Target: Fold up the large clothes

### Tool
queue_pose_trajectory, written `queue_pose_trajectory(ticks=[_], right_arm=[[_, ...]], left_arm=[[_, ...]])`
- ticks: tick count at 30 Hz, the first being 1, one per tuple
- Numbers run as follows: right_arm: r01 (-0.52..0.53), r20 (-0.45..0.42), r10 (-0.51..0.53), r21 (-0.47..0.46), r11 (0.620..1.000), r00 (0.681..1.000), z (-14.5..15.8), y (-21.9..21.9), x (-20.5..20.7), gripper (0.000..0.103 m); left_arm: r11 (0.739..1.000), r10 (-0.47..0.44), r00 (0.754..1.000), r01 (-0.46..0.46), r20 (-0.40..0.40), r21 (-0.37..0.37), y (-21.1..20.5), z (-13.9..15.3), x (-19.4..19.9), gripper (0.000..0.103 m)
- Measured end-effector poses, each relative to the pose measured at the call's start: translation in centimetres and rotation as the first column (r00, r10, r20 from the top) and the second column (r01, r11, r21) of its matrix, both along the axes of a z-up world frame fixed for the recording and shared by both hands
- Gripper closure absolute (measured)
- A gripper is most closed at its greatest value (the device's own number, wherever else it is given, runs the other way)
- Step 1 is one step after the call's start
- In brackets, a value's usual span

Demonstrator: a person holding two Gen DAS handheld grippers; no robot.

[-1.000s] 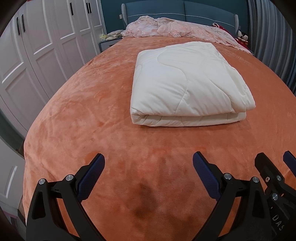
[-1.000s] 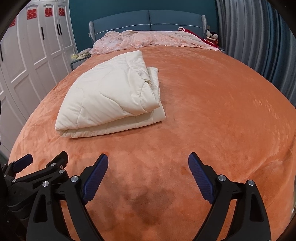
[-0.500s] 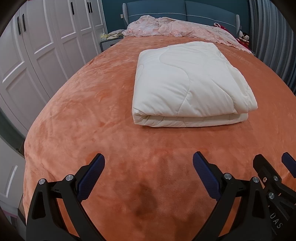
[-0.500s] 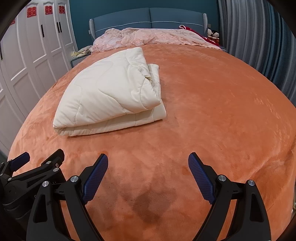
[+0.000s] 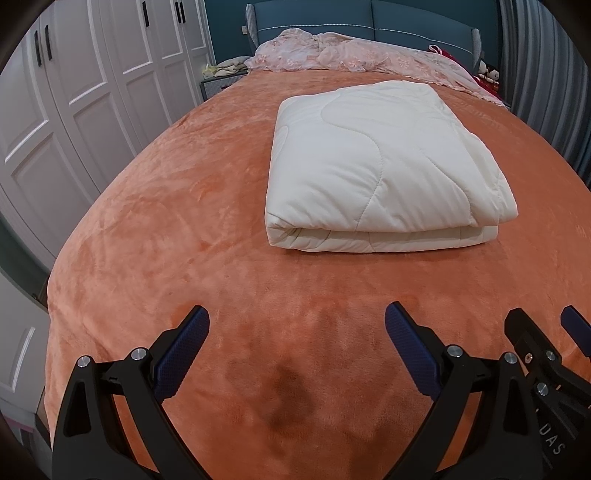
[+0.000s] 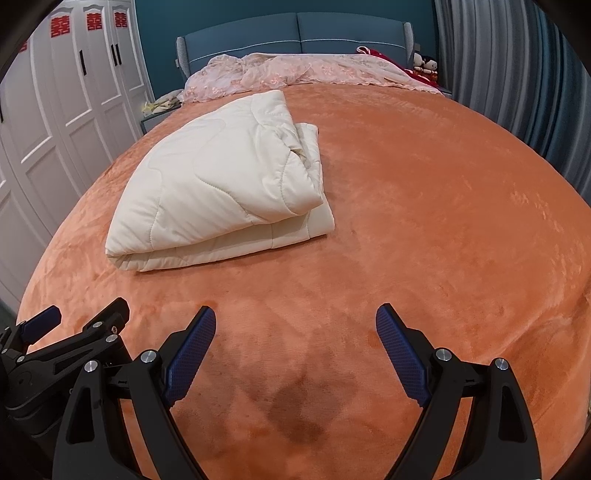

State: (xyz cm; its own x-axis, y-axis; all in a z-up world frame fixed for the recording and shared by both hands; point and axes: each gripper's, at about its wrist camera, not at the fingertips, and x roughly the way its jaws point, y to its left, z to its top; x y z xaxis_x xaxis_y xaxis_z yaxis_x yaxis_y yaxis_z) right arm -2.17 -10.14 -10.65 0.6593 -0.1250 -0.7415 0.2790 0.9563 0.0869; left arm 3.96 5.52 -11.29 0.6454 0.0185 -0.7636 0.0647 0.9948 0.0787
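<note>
A cream quilted comforter (image 5: 376,166) lies folded into a thick rectangle on the orange bed cover (image 5: 177,221). It also shows in the right wrist view (image 6: 221,188), with its loose ends bunched at the right side. My left gripper (image 5: 297,332) is open and empty, held above the bed's near end, well short of the comforter. My right gripper (image 6: 295,330) is open and empty too, just right of the left one. The right gripper's fingers (image 5: 576,330) show at the left wrist view's right edge.
A pink lace cover (image 6: 295,74) lies crumpled at the blue headboard (image 6: 295,33). White wardrobes (image 5: 92,92) stand along the left. Grey curtains (image 6: 517,74) hang on the right. A bedside table (image 5: 221,79) holds small items. Red items and a doll (image 6: 424,62) sit at the far right.
Both grippers have drifted slightly, so the comforter sits a little further right and lower in the views. Both stay open and empty. The comforter has not moved.
</note>
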Motion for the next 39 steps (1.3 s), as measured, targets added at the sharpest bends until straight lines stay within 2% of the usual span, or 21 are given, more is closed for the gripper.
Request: queue_pose_trajectory(ticks=[14,17,19,24,39], right_arm=[[-0.027,-0.011,0.027,-0.040,0.999,1.000,-0.1,0.7,0.2,0.017],[-0.035,-0.024,0.033,-0.065,0.997,0.999,-0.1,0.9,0.4,0.017],[-0.021,-0.014,0.020,-0.085,0.996,1.000,0.1,1.2,0.3,0.017],[-0.062,-0.020,0.060,-0.128,0.990,0.998,0.3,1.9,0.5,0.017],[-0.062,-0.041,0.060,-0.072,0.995,0.997,0.0,1.5,0.9,0.017]], left_arm=[[1.000,0.010,1.000,-0.010,-0.005,-0.010,0.3,-0.3,0.1,0.009],[1.000,0.017,1.000,-0.018,-0.011,-0.023,0.6,-0.3,0.2,0.009],[1.000,0.023,1.000,-0.023,-0.014,-0.001,0.2,-0.5,0.2,0.010],[0.999,0.034,0.999,-0.034,-0.015,0.005,0.4,-0.5,0.3,0.010],[1.000,0.020,0.999,-0.020,-0.025,0.000,0.4,-0.7,0.6,0.011]])
